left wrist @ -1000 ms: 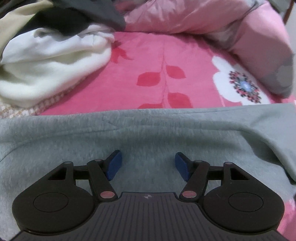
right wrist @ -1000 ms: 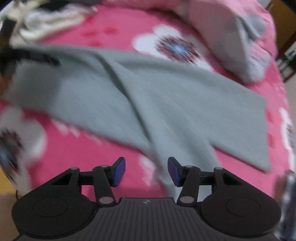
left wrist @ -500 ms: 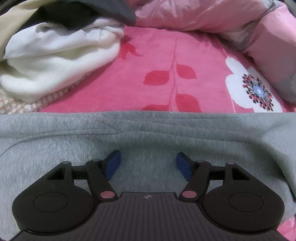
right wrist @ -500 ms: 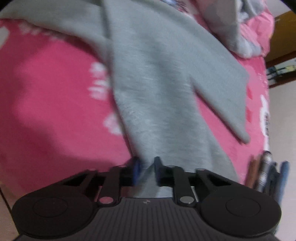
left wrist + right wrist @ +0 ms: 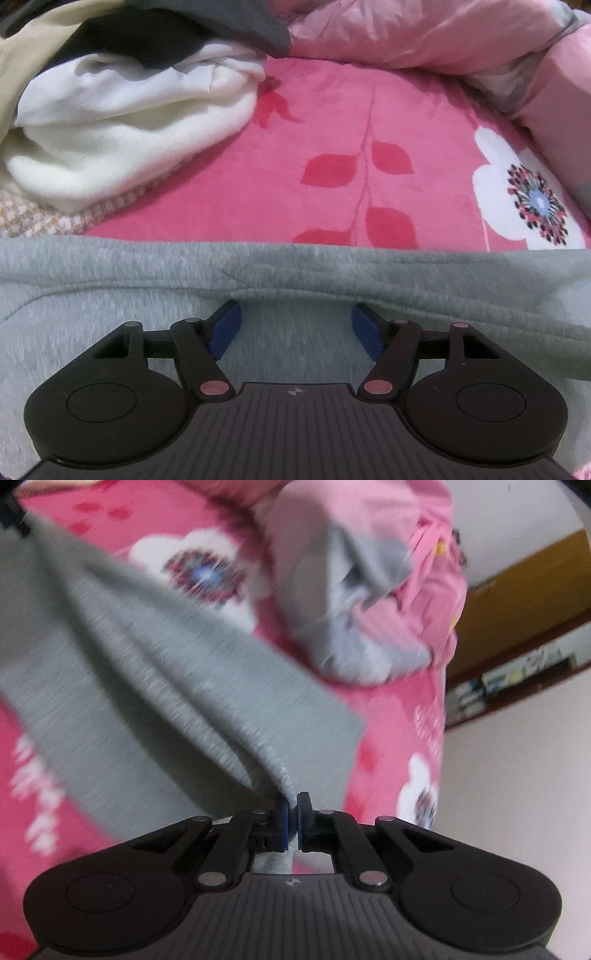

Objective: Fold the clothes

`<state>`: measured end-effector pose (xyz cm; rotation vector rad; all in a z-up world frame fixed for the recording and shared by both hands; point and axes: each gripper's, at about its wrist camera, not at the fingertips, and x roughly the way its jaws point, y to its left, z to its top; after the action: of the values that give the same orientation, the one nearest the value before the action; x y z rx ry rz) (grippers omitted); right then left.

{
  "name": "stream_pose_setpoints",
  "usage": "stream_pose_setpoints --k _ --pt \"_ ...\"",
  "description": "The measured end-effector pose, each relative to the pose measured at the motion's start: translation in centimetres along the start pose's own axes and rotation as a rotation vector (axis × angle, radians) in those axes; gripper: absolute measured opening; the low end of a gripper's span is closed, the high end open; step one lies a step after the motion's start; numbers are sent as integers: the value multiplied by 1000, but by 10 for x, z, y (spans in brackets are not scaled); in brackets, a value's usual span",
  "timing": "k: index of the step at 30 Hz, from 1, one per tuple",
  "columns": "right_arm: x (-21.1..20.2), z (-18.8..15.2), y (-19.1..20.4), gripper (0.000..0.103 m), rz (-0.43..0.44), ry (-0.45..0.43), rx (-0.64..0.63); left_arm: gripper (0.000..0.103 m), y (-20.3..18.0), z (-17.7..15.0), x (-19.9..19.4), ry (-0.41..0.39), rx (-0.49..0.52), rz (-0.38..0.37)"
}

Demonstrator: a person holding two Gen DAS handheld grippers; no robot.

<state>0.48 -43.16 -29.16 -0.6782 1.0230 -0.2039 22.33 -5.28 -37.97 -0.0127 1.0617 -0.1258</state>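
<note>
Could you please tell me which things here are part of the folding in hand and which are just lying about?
In hand: grey garment, pinched by right claw; left claw open above it.

Lying about: white clothes pile, pink quilt, floral bedspread.

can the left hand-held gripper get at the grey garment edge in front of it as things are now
Probably yes. The left hand-held gripper hovers with jaws open right over the grey garment, whose folded edge lies just ahead with nothing on top of it. The white fleece pile sits off to one side on the pink floral blanket.

Soft indoor light; right view motion-blurred, edges bowed.
</note>
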Motion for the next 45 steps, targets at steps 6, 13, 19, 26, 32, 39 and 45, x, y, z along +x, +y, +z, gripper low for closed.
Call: stream_pose_setpoints --k 6,13,19,26,32,39,45 --pt "62 33 -41 4 79 -65 -26 68 -6 6 6 -15 -14 61" --pt "147 56 -59 4 238 0 27 68 -9 10 11 -33 -20 117" --pt "213 57 -97 27 474 155 303 68 -15 9 16 -41 2 143" --pt "219 19 -189 55 522 171 723 69 -13 9 17 -46 3 137" --pt "195 7 -218 55 425 124 846 70 -14 10 18 -46 -7 140" --pt "151 45 -145 55 447 -5 398 70 -14 11 15 -54 -6 144" --pt "142 113 -71 55 662 -194 33 70 -29 16 -14 -146 118 86"
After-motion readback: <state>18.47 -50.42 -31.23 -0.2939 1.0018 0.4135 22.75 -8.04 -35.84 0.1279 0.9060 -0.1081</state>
